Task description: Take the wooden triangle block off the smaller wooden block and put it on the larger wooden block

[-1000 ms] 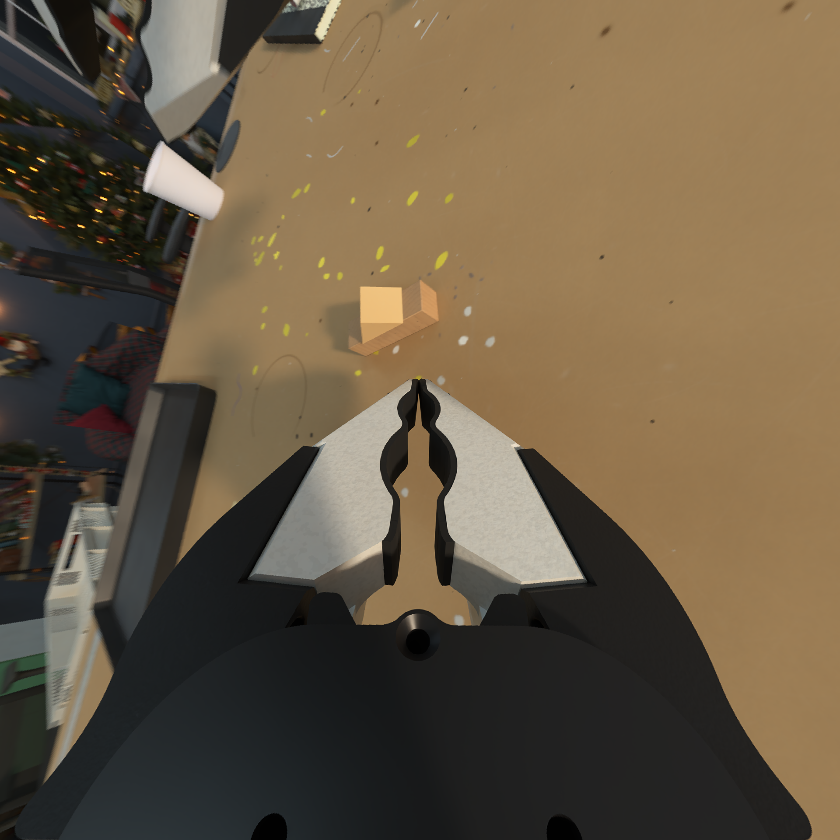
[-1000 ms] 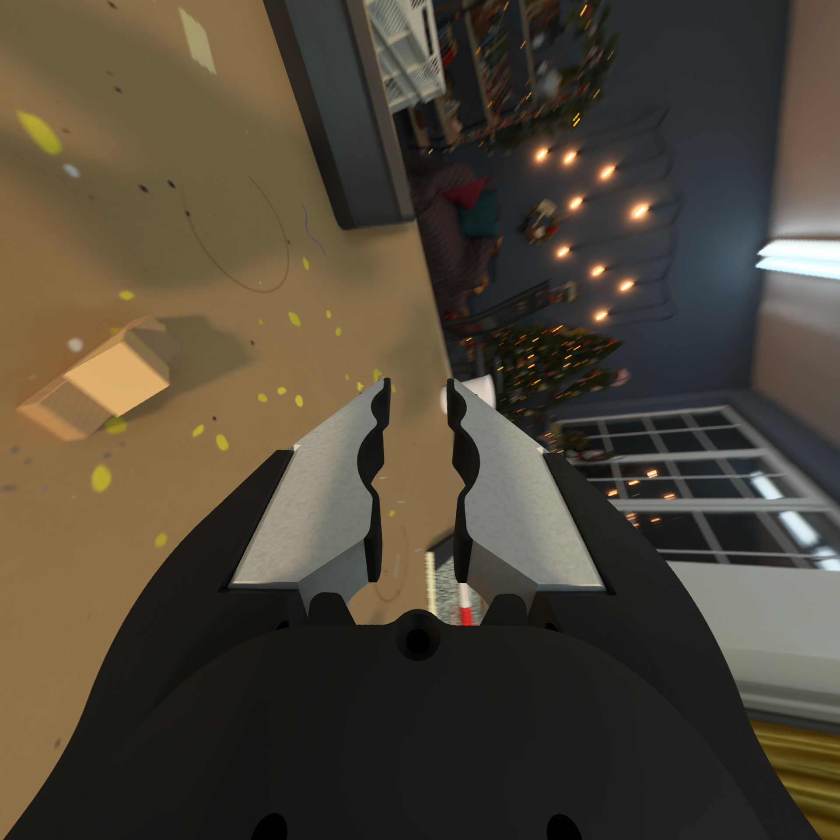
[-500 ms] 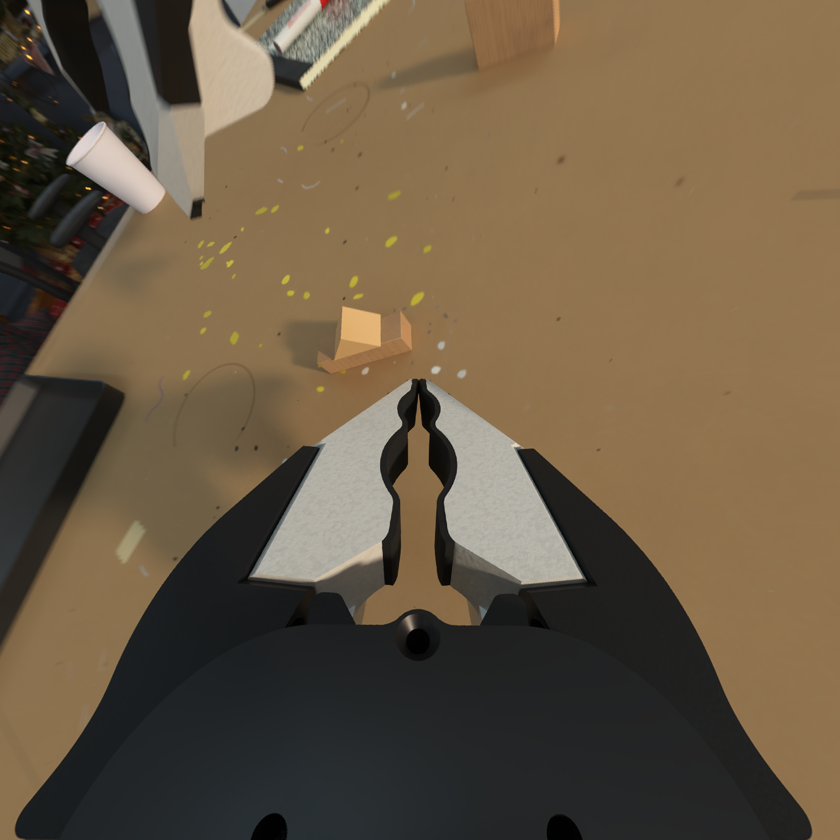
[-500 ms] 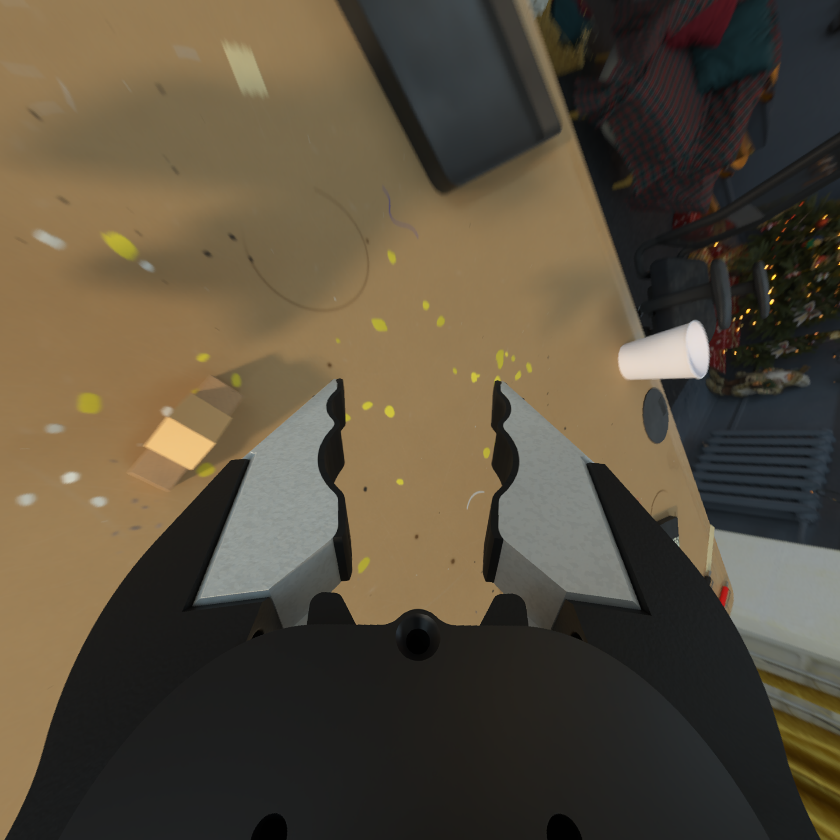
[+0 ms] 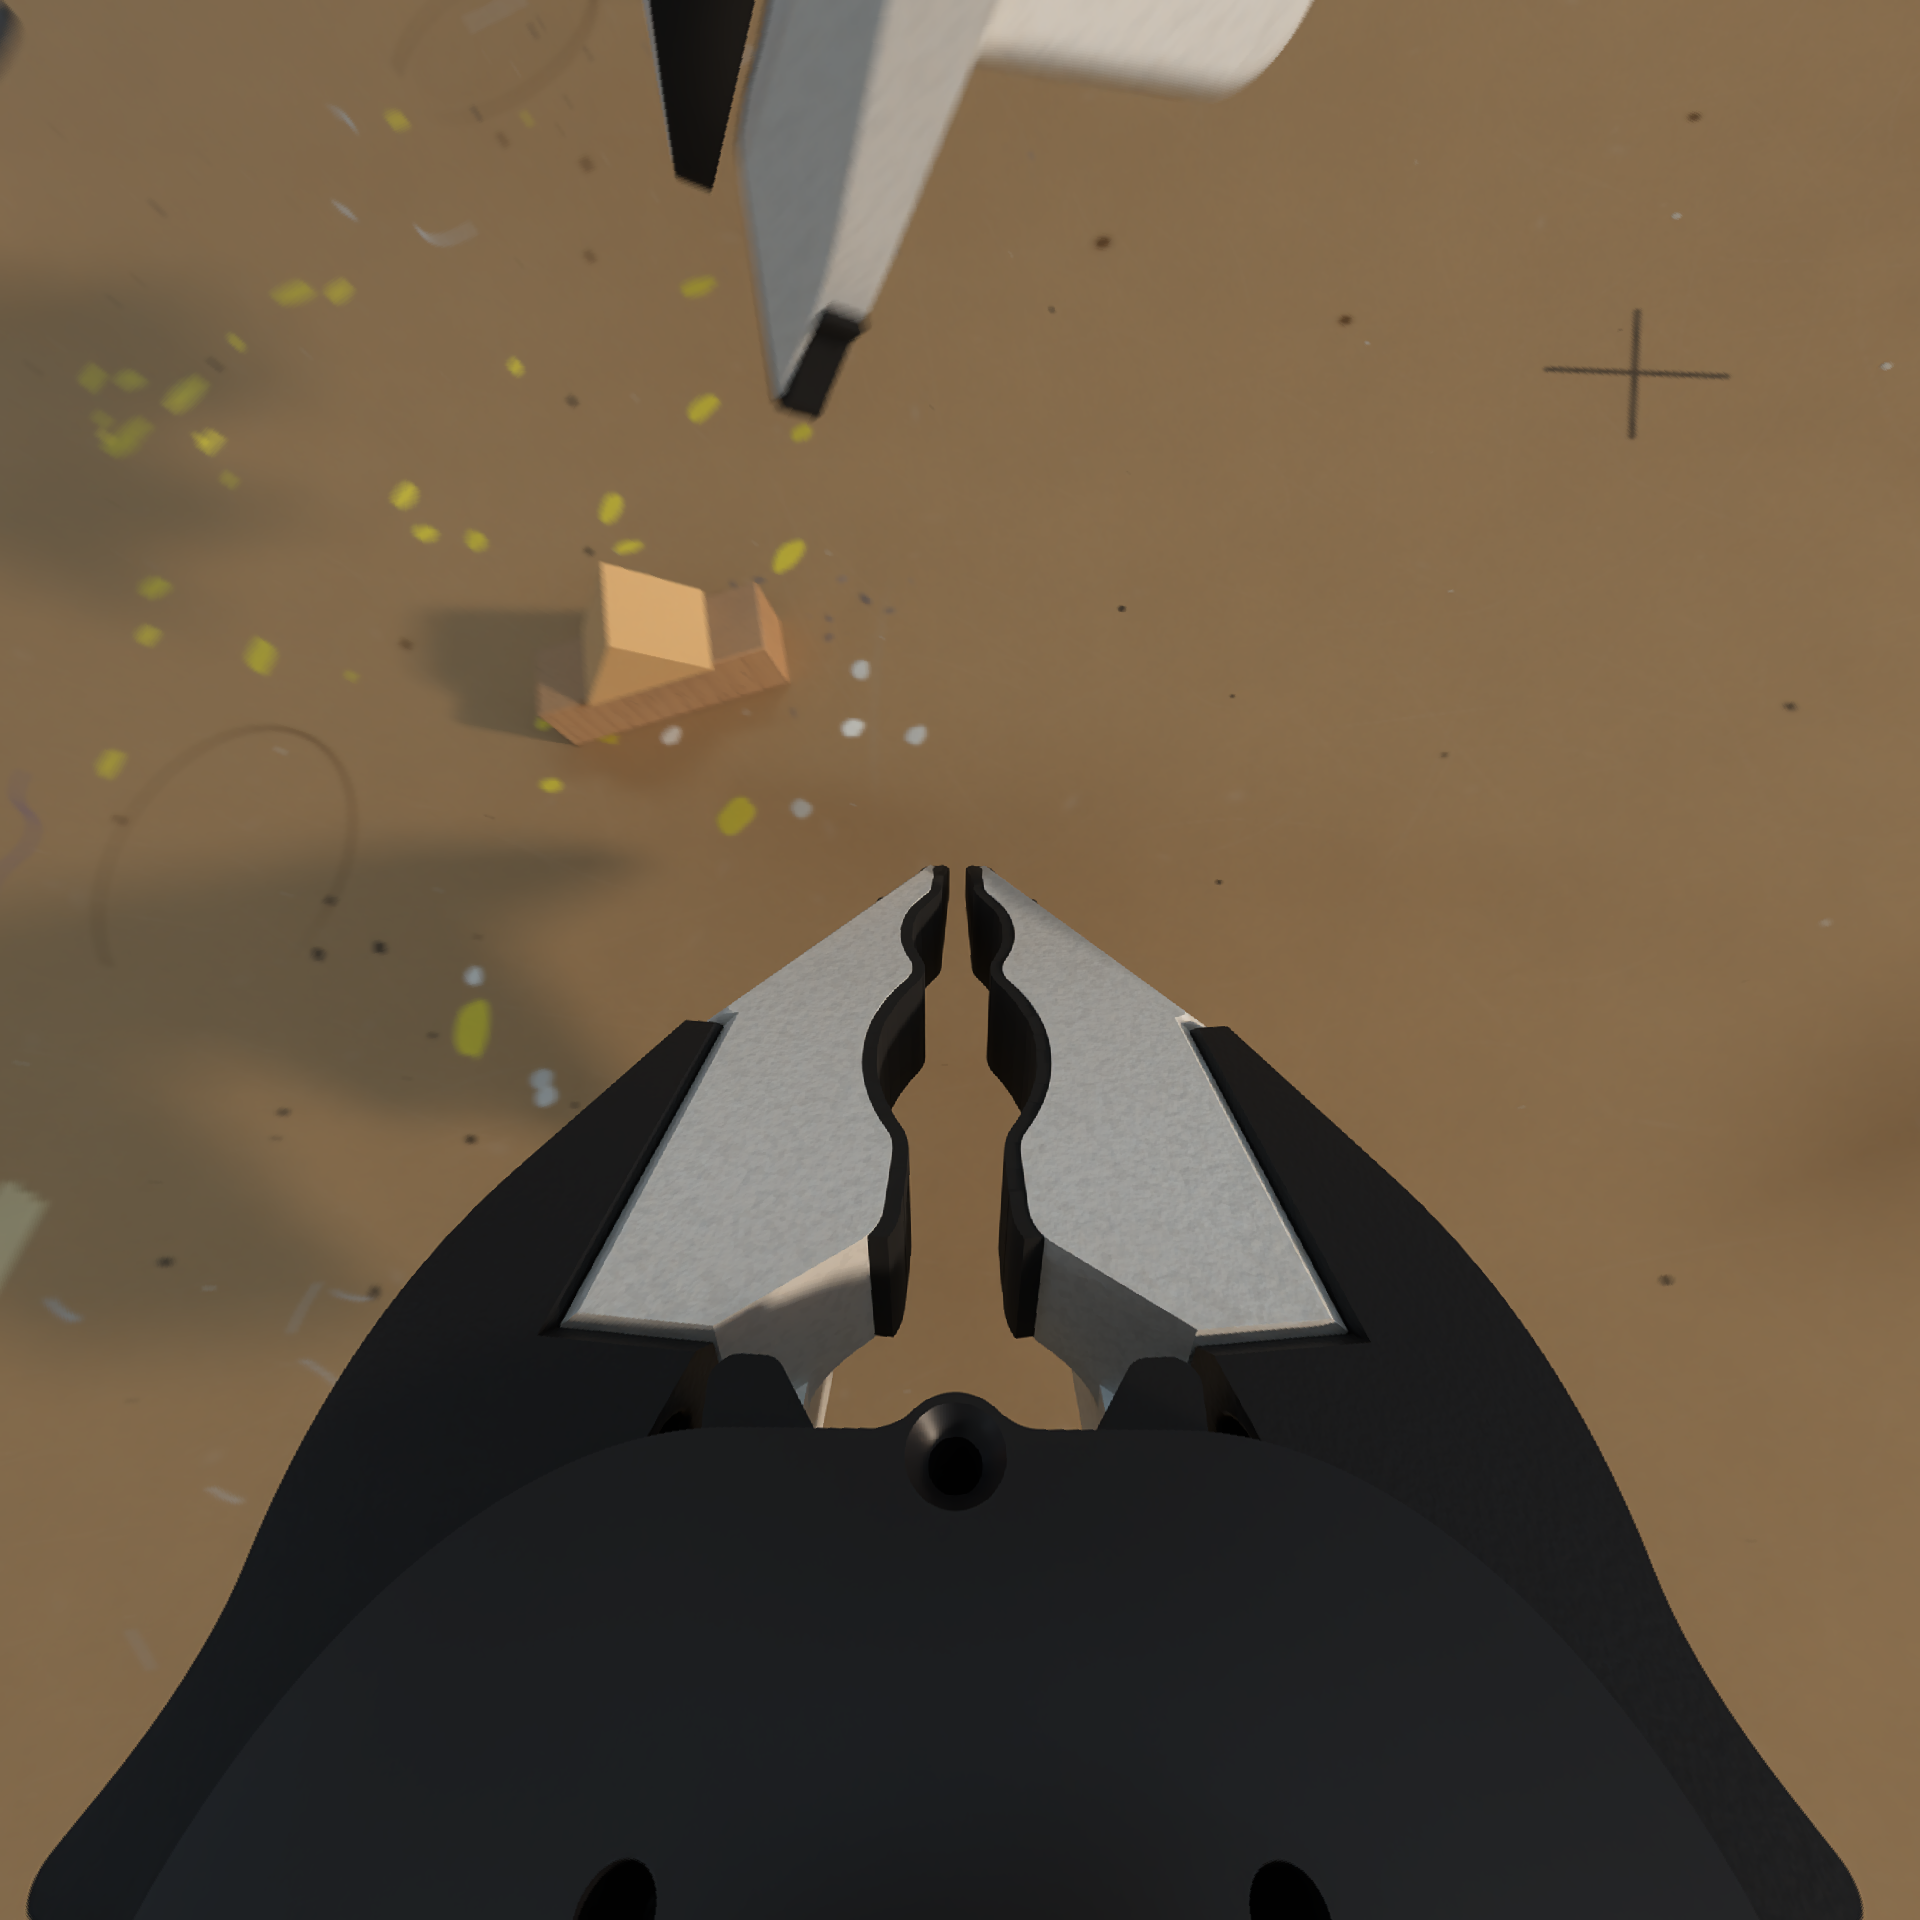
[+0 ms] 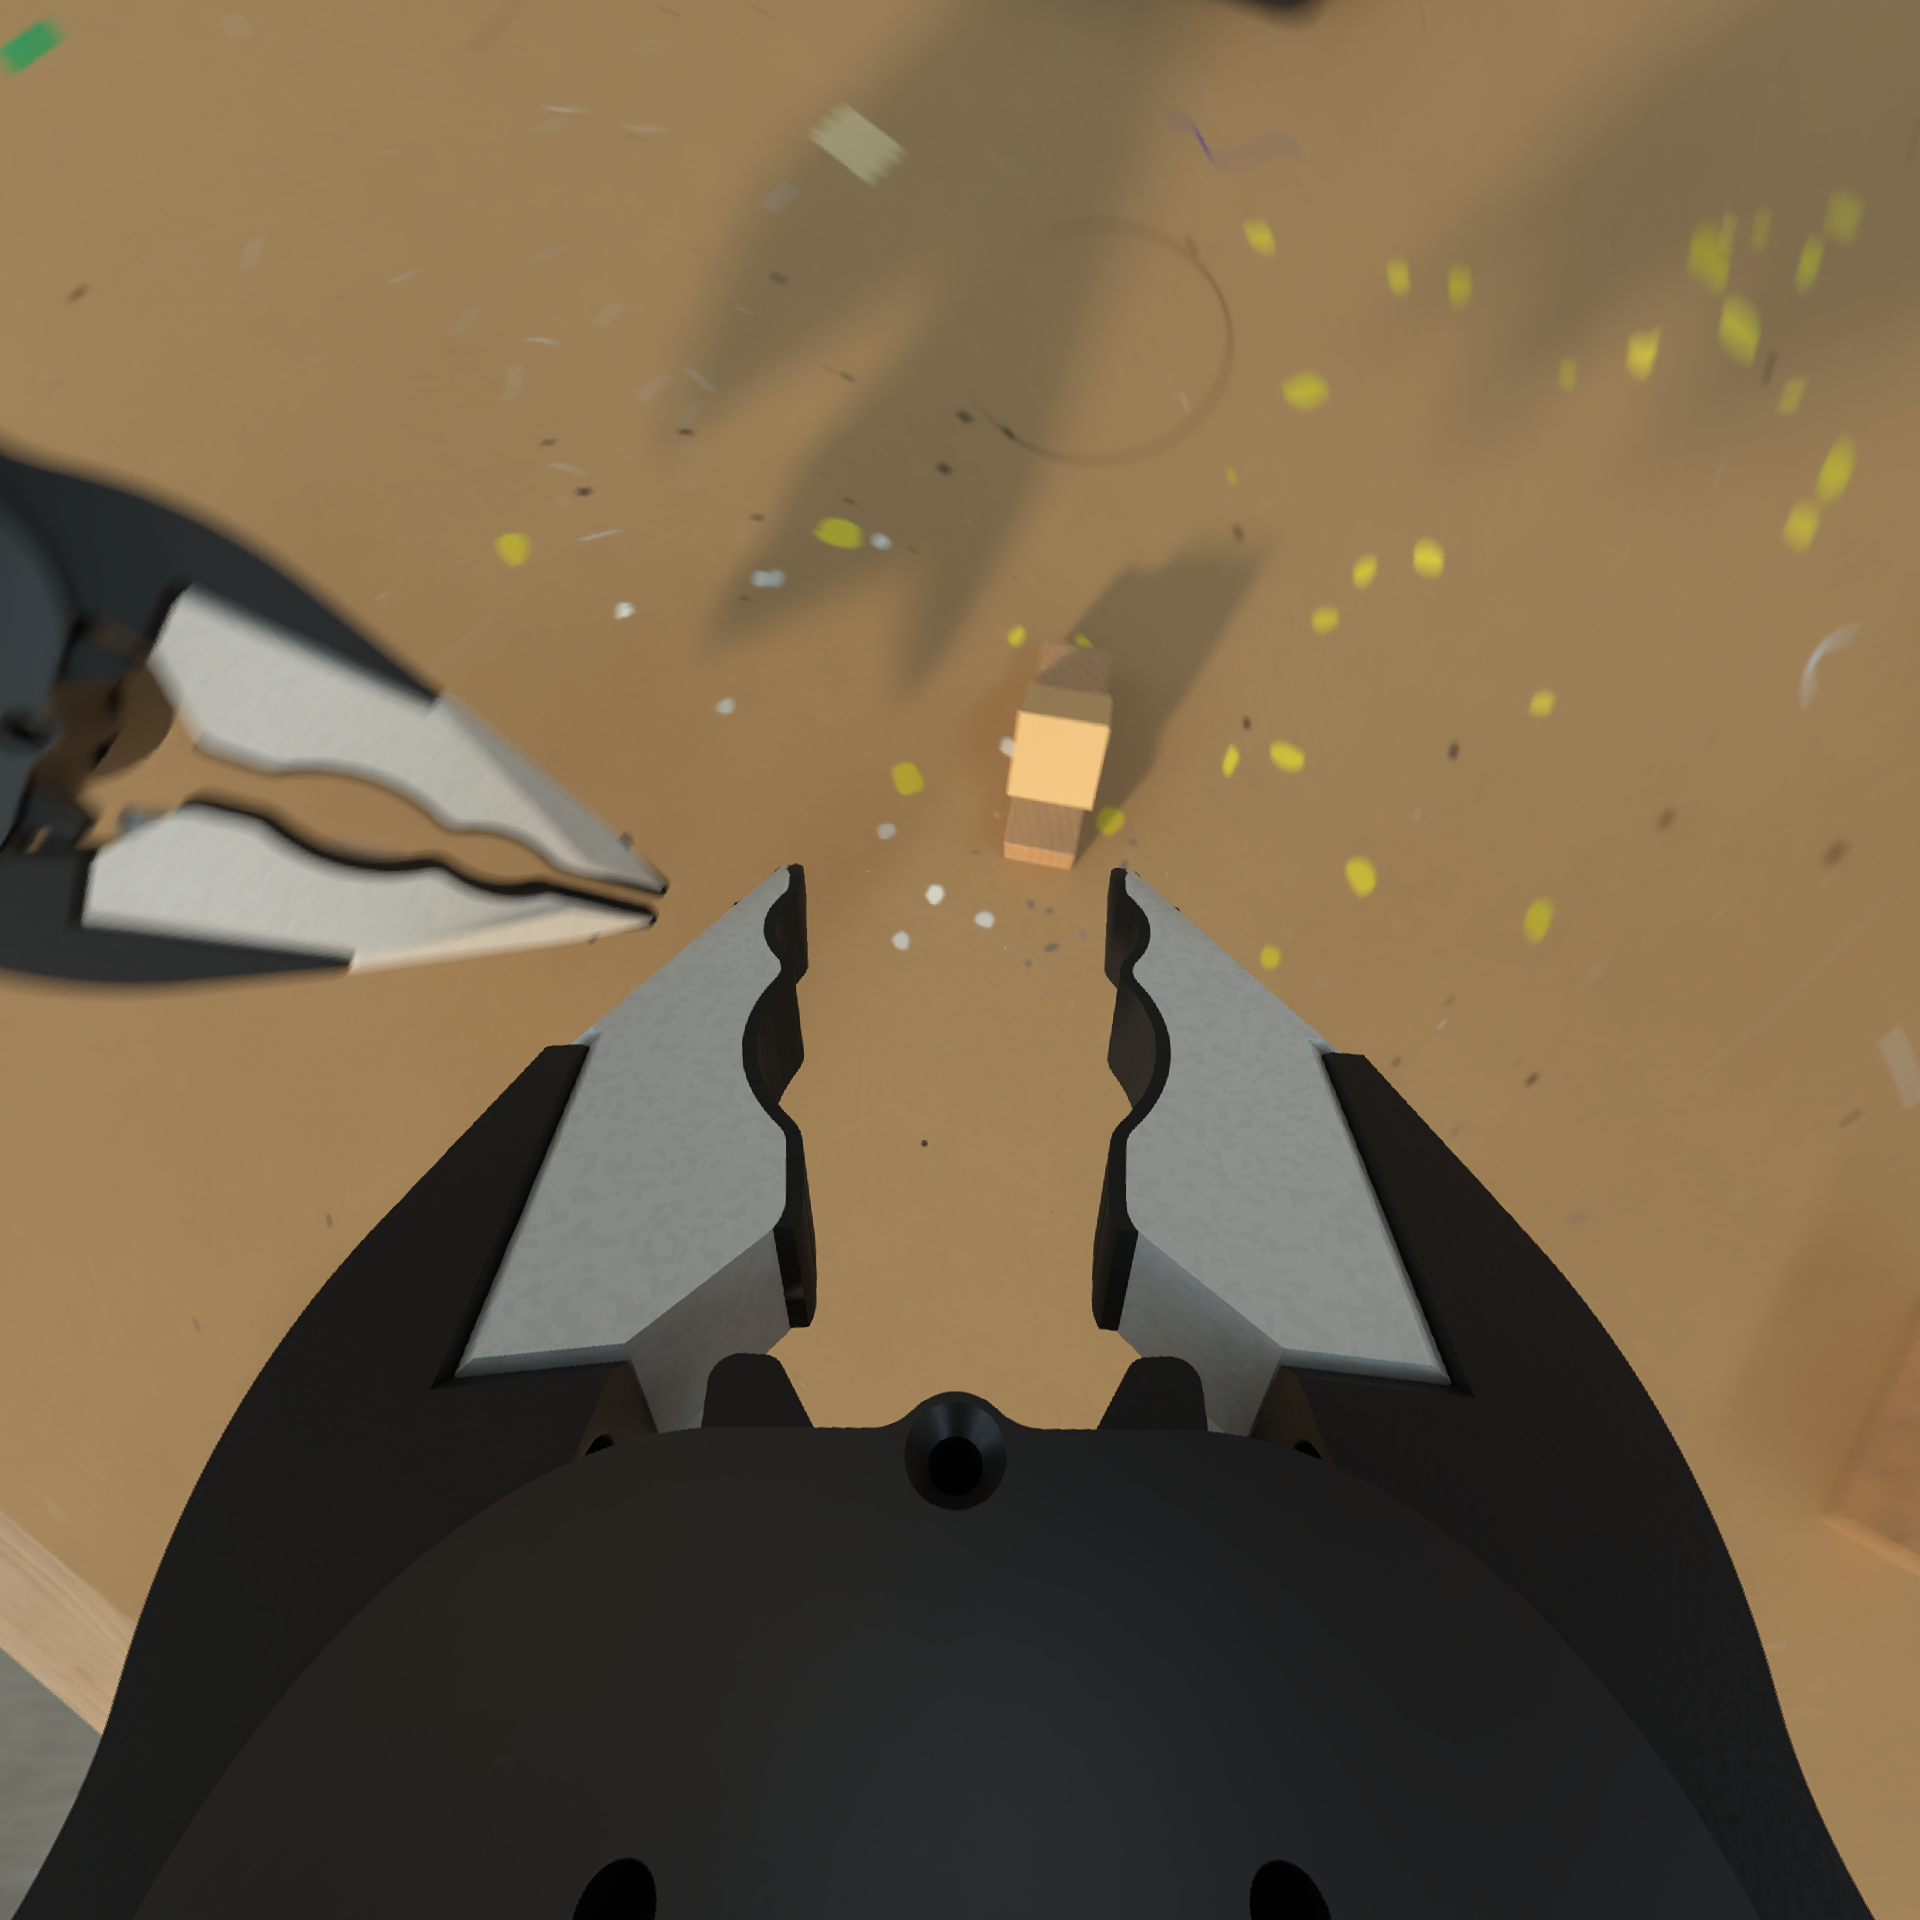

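The light wooden triangle block point(image 5: 649, 634) sits on the flat smaller wooden block point(image 5: 686, 698) on the brown table. Both also show in the right wrist view, the triangle block point(image 6: 1058, 758) on the smaller block point(image 6: 1042, 840). My left gripper point(image 5: 956, 883) is shut and empty, with a hairline gap at its tips, and stands near and right of the blocks. It shows at the left of the right wrist view point(image 6: 657, 902). My right gripper point(image 6: 956, 883) is open and empty, with the blocks a short way ahead of its fingers. It hangs over the table in the left wrist view point(image 5: 753, 286).
Yellow and white flecks dot the table point(image 5: 1351, 727) around the blocks. A thin cross mark point(image 5: 1634, 372) lies to the right. A blurred wooden face point(image 6: 1886, 1455) at the lower right edge may be the larger block. A pale wooden edge point(image 6: 47, 1621) shows at the lower left.
My right gripper swung round over the table and opened wider, so the blocks now lie ahead of it. My left gripper tipped down toward the table and stayed almost shut.
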`<action>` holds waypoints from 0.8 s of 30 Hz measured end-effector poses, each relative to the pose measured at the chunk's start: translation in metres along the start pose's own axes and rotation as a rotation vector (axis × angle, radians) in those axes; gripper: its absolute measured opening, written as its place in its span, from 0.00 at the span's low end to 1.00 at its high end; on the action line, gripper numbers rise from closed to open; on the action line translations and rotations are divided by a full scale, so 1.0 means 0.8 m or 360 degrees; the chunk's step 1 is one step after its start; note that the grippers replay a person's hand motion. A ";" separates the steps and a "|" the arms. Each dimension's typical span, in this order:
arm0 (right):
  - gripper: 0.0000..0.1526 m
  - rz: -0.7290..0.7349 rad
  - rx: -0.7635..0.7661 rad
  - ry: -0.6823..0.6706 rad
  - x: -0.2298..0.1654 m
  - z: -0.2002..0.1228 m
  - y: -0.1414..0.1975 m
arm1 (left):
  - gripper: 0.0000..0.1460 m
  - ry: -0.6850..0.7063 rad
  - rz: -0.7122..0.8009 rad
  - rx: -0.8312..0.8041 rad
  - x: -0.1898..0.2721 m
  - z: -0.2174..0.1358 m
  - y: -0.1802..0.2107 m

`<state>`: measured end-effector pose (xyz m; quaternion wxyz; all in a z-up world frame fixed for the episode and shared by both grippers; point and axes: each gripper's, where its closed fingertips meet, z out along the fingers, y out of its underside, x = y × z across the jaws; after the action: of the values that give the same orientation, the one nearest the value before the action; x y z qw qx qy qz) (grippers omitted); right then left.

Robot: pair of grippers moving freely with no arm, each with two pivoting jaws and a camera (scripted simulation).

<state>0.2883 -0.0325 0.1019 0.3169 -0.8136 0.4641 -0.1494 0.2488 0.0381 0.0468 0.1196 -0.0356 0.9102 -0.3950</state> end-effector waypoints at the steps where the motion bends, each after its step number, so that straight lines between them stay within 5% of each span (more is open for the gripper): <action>1: 0.38 0.0116 -0.0032 0.0008 0.007 0.012 0.005 | 0.02 0.0028 -0.0038 -0.0030 0.005 0.004 0.001; 5: 0.37 0.0353 -0.0155 -0.0003 0.020 0.048 0.013 | 0.01 -0.0001 -0.0194 0.0013 0.011 0.013 -0.010; 17: 0.24 0.0283 -0.0555 0.0119 0.035 0.106 0.006 | 0.00 -0.0045 -0.0131 0.0068 0.012 0.019 -0.018; 24: 0.18 0.0260 -0.0535 -0.0019 0.023 0.113 0.002 | 0.00 -0.0044 -0.0131 0.0086 0.011 0.020 -0.018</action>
<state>0.3452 -0.0144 0.0314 0.1904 -0.8155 0.5452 -0.0388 0.2440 0.0154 0.0453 0.1166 -0.0752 0.8952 -0.4236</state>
